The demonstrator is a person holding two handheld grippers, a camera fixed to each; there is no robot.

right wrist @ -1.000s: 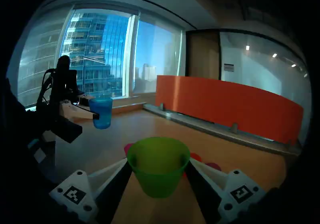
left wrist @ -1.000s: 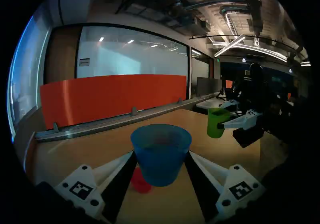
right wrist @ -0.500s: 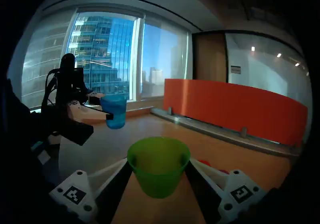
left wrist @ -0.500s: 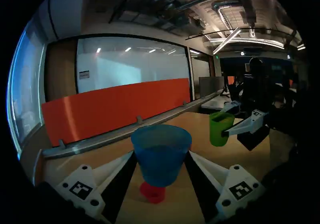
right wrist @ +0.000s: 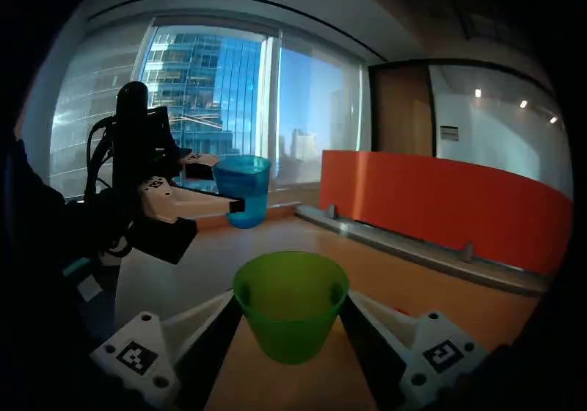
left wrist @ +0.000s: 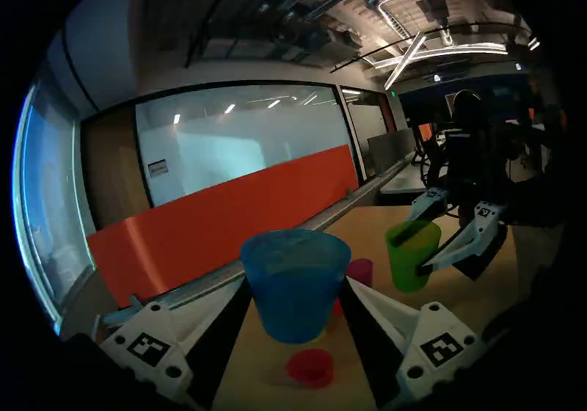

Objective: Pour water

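Snugly, left gripper (left wrist: 295, 280) fingers pinch blue cup (left wrist: 296, 297), right gripper (right wrist: 290, 296) green cup (right wrist: 290, 312)

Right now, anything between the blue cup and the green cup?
Nothing visible. Left gripper holds the blue cup, right gripper holds the green cup, both raised, open air between. A pink cup and a red cup stand on the table below, not in that gap.

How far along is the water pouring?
Done: the left gripper holds the blue cup and the right gripper holds the green cup, both apparently lifted off the table. In hand: the two cups are held near each other, both upright. Left: tilting one over the other; no water is flowing yet.
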